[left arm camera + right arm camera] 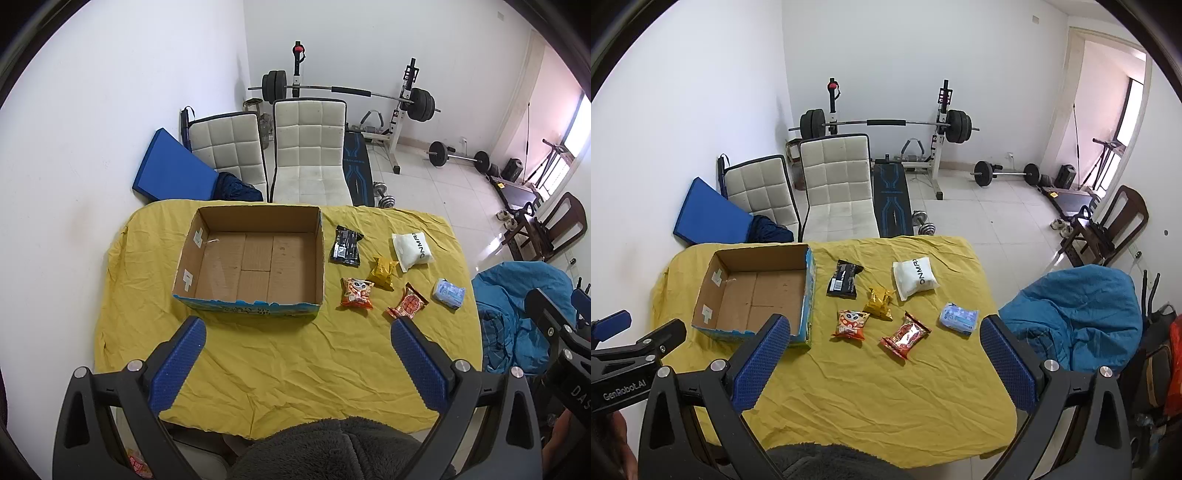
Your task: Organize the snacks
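Both the left hand-held gripper [298,330] and the right hand-held gripper [881,328] hang released above the yellow-clothed surface [295,362], grasping nothing. Six snack packets [899,301] lie loose just right of the open cardboard box [251,258], none inside it.

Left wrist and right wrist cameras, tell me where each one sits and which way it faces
Left wrist: on the left gripper, tilted down over the near table edge at the cardboard box; its open blue fingers and the right gripper show.
Right wrist: on the right gripper, further right, looking down at the snack packets, red one nearest; its open fingers and the left gripper show.
Shared: the yellow cloth, box, six packets, white chairs, barbell rack.
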Demonstrator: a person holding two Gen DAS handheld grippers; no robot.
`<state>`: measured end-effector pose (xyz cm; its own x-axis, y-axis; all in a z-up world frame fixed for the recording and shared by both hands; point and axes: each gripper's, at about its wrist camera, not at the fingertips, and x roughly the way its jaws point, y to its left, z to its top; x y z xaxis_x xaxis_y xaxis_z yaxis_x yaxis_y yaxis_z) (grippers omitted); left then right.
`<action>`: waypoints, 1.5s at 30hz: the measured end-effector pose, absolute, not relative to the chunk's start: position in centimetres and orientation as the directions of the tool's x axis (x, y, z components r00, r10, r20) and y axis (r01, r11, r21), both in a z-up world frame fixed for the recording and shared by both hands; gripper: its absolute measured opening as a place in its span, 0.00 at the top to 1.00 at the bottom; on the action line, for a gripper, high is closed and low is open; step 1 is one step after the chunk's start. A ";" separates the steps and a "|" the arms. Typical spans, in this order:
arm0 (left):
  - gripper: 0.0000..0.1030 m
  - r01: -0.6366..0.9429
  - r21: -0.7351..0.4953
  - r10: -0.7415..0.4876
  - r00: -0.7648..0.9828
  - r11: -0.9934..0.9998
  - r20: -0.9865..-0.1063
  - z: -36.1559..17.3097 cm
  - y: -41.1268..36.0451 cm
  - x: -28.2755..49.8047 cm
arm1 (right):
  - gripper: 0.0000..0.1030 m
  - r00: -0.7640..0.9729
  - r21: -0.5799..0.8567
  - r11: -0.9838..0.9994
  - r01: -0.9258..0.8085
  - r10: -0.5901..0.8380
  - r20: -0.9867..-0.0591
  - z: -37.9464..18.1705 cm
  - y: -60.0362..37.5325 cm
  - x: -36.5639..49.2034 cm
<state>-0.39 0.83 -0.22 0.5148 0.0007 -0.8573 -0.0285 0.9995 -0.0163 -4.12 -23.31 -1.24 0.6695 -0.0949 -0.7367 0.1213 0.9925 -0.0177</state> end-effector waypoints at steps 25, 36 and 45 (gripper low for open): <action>0.00 -0.025 -0.039 -0.020 0.536 0.999 -0.844 0.3 0.8 -1.2 | 0.00 0.676 -0.034 0.994 0.107 -0.098 -0.730 -0.8 -22.4 -4.4; 0.00 -0.023 -0.053 -0.032 0.536 0.998 -0.843 0.6 1.2 -1.0 | 0.00 0.678 -0.036 0.993 0.111 -0.102 -0.728 -0.8 -22.3 -4.5; 0.00 -0.021 -0.057 -0.037 0.538 0.998 -0.842 0.7 1.4 -0.9 | 0.00 0.680 -0.041 0.993 0.112 -0.107 -0.726 -0.8 -22.2 -4.4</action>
